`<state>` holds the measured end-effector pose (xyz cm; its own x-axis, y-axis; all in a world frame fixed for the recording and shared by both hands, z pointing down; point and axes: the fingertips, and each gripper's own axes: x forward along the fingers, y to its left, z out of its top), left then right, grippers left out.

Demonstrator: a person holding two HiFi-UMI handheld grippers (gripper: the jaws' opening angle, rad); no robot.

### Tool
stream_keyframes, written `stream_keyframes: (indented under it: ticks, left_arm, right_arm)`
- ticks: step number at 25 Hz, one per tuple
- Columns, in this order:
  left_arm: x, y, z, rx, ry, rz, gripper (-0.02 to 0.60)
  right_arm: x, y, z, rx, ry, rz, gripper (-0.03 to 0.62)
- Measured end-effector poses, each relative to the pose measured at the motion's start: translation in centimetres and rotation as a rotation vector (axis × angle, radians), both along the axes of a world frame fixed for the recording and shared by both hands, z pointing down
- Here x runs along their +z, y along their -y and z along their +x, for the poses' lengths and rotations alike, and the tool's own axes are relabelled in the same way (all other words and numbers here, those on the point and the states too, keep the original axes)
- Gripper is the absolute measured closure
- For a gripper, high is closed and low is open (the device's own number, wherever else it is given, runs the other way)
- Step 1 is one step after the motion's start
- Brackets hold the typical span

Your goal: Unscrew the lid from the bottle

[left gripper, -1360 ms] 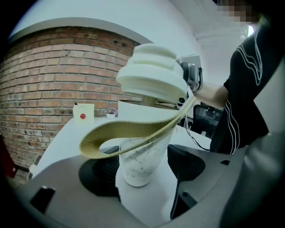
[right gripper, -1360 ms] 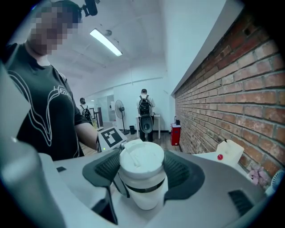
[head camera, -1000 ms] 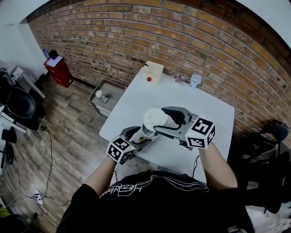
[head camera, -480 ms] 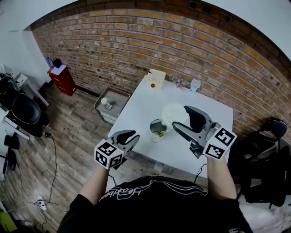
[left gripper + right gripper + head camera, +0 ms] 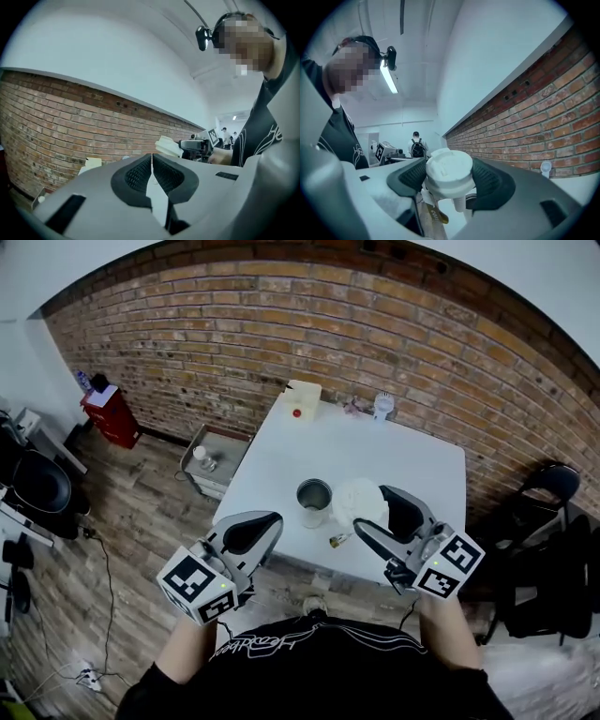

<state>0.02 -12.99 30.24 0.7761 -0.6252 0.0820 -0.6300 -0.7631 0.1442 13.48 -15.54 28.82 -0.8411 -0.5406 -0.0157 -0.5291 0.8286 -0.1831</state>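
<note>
The steel bottle (image 5: 313, 500) stands open and upright on the white table (image 5: 412, 474). My right gripper (image 5: 372, 507) is shut on its white lid (image 5: 356, 498), held in the air just right of the bottle. In the right gripper view the lid (image 5: 446, 172) sits between the pads with a straw and a tag hanging under it. My left gripper (image 5: 265, 524) hovers off the table's near-left edge; its jaws have just been closing and now meet with nothing between them (image 5: 151, 161). The lid (image 5: 168, 146) also shows in the left gripper view.
A cream box with a red dot (image 5: 302, 396) and a small white fan (image 5: 382, 405) stand at the table's back edge. A small tag-like piece (image 5: 336, 541) lies near the front. On the floor: a low cart (image 5: 211, 454), red cabinet (image 5: 111, 414), black chairs (image 5: 551, 486).
The right gripper lifted the lid off the bottle and carried it right. The left gripper let go of the bottle, drew back toward the person, rose and shut.
</note>
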Motion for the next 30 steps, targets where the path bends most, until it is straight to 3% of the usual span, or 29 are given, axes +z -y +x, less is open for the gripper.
stream_keyframes:
  ticks: [3,9,30]
  left_arm:
    - [0.4,-0.4,1.3,0.009,0.025,0.005,0.543]
    - [2.4,-0.7,2.3,0.011,0.036,-0.072,0.543]
    - [3.5,-1.0,1.9,-0.046,0.180,-0.039,0.543]
  right_arm:
    - [0.9,-0.9,0.5,0.017,0.002,-0.021,0.290]
    - [2.6,-1.8,0.8,0.027,-0.009,-0.053,0.290]
    - [2.4,-1.4,0.5,0.005,0.009,-0.037,0.290]
